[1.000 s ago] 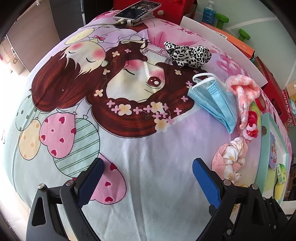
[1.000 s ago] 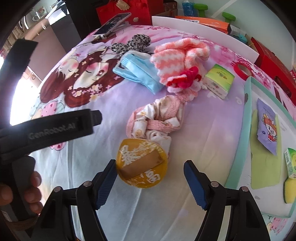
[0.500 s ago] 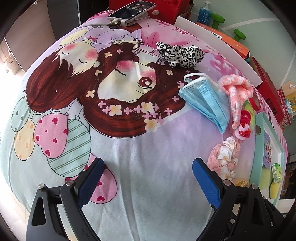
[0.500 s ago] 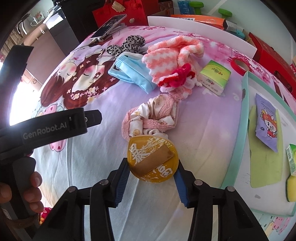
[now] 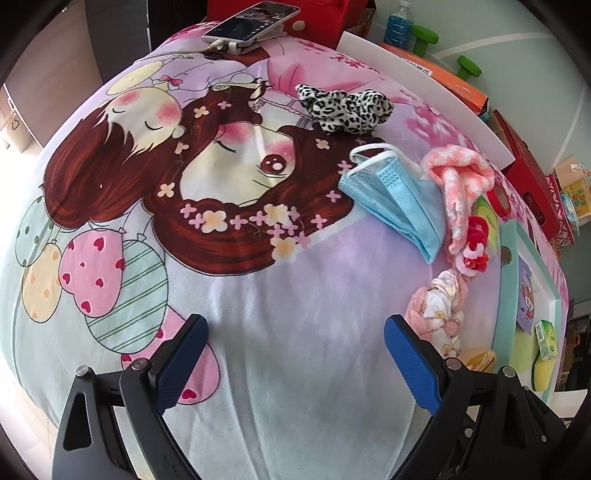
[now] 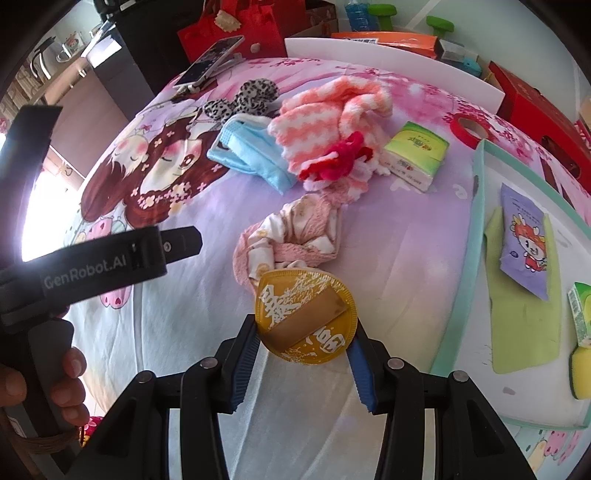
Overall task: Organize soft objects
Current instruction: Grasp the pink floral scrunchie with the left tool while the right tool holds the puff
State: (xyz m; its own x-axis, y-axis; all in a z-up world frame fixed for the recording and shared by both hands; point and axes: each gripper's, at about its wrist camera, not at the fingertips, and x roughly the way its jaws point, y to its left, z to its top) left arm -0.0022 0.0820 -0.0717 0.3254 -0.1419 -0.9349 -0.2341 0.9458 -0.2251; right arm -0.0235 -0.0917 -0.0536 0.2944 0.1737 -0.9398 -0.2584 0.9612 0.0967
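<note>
My right gripper (image 6: 304, 345) is shut on a round yellow packet (image 6: 305, 317) with white characters, lifted a little off the bed cloth. Just beyond it lies a pink and cream rolled cloth (image 6: 291, 238). Farther off lie a blue face mask (image 6: 251, 153), a pink-and-white knitted piece (image 6: 325, 122) with a red scrunchie (image 6: 338, 160), and a leopard scrunchie (image 6: 245, 98). My left gripper (image 5: 295, 350) is open and empty over the cartoon cloth; the mask (image 5: 397, 197), leopard scrunchie (image 5: 343, 107) and rolled cloth (image 5: 439, 310) lie to its right.
A mint-rimmed white tray (image 6: 476, 206) at the right holds a green cloth (image 6: 522, 295), a purple packet (image 6: 524, 236) and a yellow sponge (image 6: 581, 367). A green tissue pack (image 6: 415, 155) lies by the knitted piece. A phone (image 5: 251, 22) rests at the far edge.
My right gripper closed on the yellow packet and raised it slightly. My left gripper stayed open and drifted a little over the cloth.
</note>
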